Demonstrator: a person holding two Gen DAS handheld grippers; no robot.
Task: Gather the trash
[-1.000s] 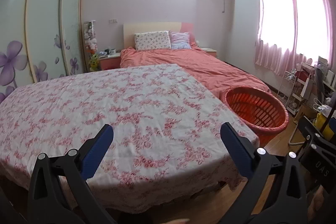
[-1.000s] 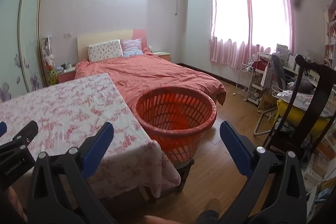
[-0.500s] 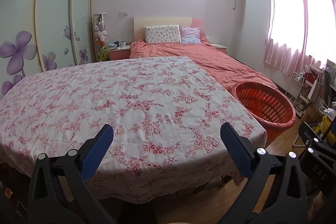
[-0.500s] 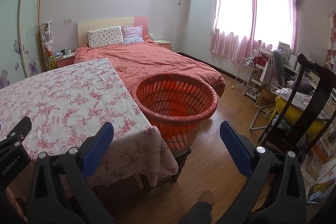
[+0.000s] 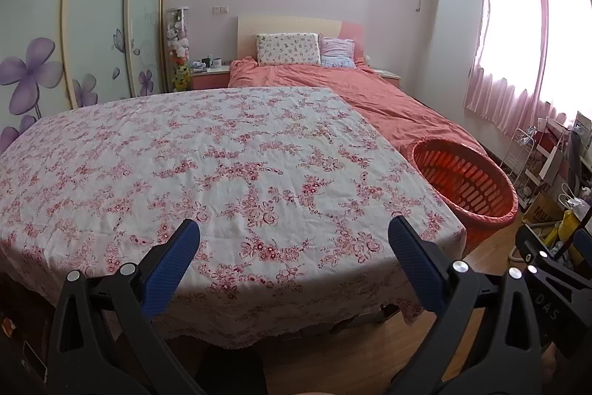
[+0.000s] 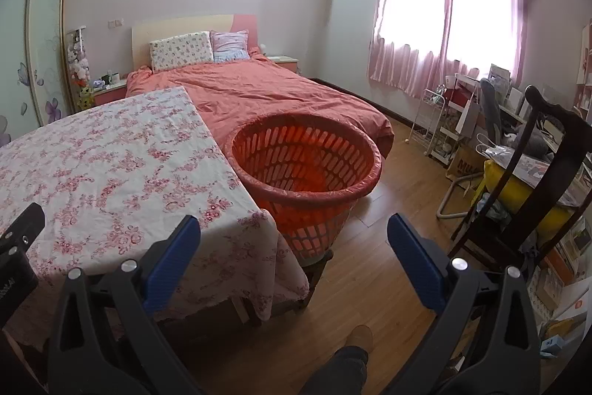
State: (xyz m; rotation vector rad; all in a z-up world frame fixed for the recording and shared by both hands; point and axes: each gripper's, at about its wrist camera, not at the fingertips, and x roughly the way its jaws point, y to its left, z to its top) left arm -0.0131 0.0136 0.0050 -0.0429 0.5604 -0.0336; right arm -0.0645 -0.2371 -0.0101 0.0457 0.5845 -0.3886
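An orange slatted basket (image 6: 307, 169) lined with a thin bag stands on a low stool beside the right edge of the table; it also shows in the left wrist view (image 5: 464, 182). My left gripper (image 5: 294, 248) is open and empty, held over the near edge of the table. My right gripper (image 6: 294, 247) is open and empty, held in the air in front of the basket and the table's corner. I see no trash on the table in either view.
The table (image 5: 207, 158) carries a white cloth with red flowers. A bed with a salmon cover (image 6: 266, 91) lies behind it. A dark wooden chair (image 6: 532, 180), a wire rack (image 6: 431, 121) and a cluttered desk stand at the right. A wardrobe (image 5: 96, 21) lines the left wall.
Both grippers have pulled back and risen a little, so more of the table, the basket and the floor shows. Both stay open and empty.
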